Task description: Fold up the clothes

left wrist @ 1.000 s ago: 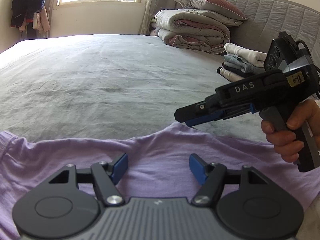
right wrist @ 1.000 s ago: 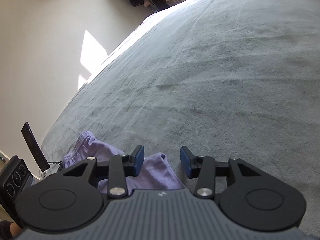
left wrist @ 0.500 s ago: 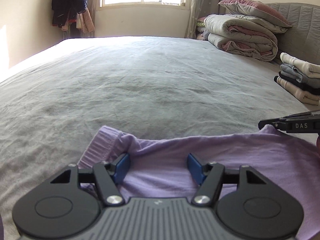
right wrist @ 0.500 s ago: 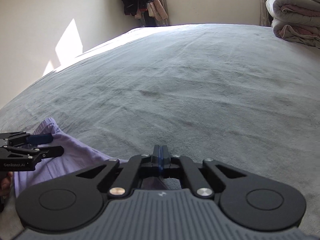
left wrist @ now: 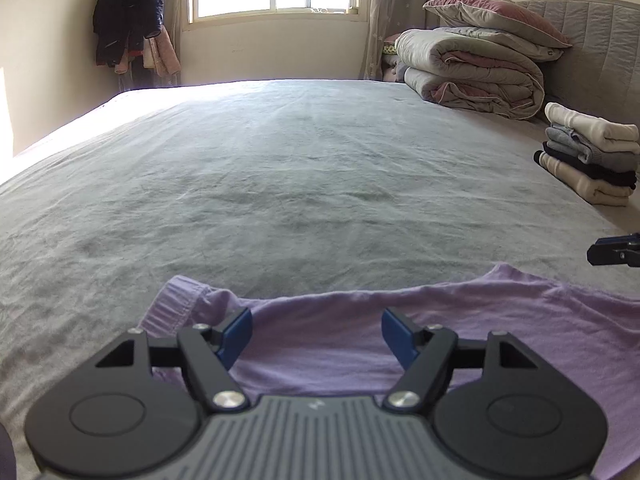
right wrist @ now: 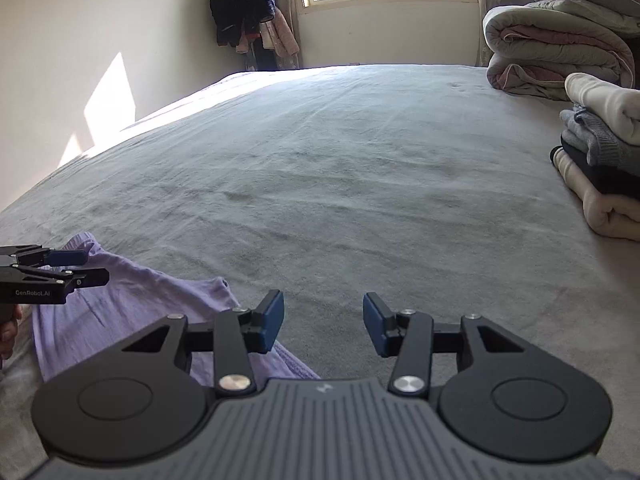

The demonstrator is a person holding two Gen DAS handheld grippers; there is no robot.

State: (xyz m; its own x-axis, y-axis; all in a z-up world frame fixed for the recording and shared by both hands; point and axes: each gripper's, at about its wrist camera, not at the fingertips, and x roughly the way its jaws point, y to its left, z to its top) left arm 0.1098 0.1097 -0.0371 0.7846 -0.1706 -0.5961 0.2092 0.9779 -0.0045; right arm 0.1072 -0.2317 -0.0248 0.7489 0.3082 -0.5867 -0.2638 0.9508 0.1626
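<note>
A wide bed (left wrist: 304, 168), covered by a grey, lightly creased sheet, fills both views. A lilac garment (left wrist: 460, 320) is spread flat at its near edge. A stack of folded clothes (left wrist: 588, 158) is seen on the right side. Beyond it, 1 folded quilt (left wrist: 472, 72) is set by the headboard, with 1 pillow (left wrist: 496, 16) laid on top.

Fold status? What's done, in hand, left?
Done: a stack of folded clothes sits by the headboard. In hand: nothing gripped; the purple shirt lies flat on the bed, with the left gripper and right gripper both opening over it. Left: every fold on the shirt, then stacking.
</note>
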